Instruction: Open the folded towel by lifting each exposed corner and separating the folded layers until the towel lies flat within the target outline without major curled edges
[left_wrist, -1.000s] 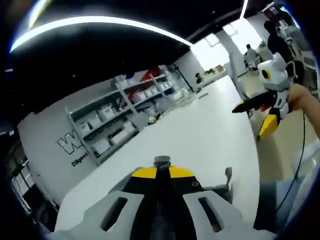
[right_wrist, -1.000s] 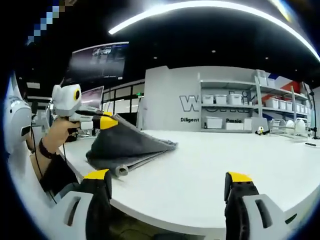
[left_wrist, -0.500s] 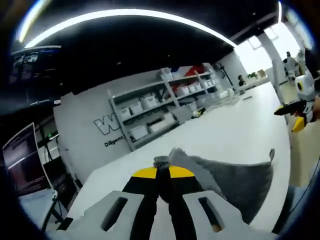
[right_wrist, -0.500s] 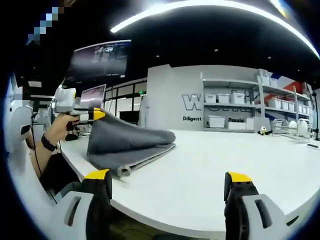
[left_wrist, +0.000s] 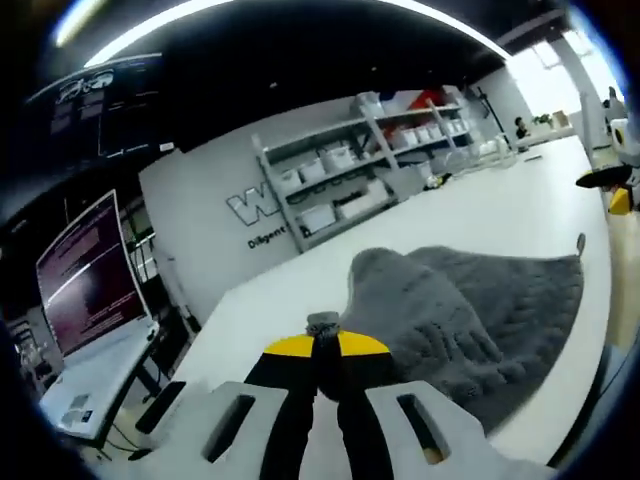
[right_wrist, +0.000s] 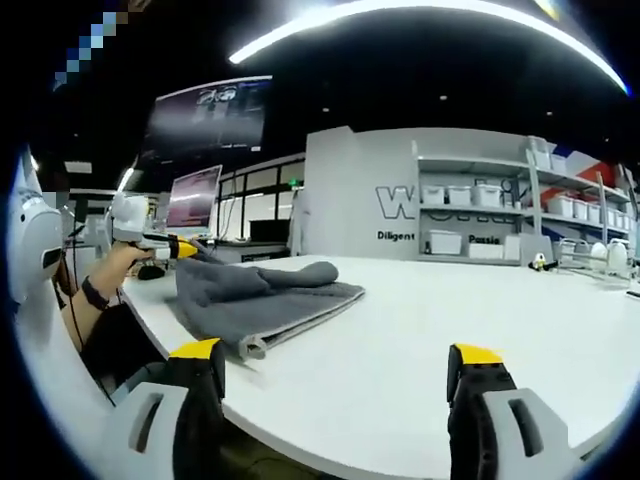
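Towel (right_wrist: 262, 295) edge pinched by left gripper (left_wrist: 322, 345) near table (right_wrist: 420, 350) rim; right gripper (right_wrist: 335, 375) spread.

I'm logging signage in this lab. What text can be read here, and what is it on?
"W": large letter on the white wall, the rest hidden by shelves.
"Diligent": small print beneath it, the rest hidden.
Pink monitor: text too blurred to read.
Overhead screen: too small to read.

The right gripper (right_wrist: 335, 385) hangs over the white table (right_wrist: 480, 320), jaws wide apart. Ahead, the left gripper (right_wrist: 183, 247) pinches a corner of the grey towel (right_wrist: 265, 293) (still folded in layers) near the table's edge.
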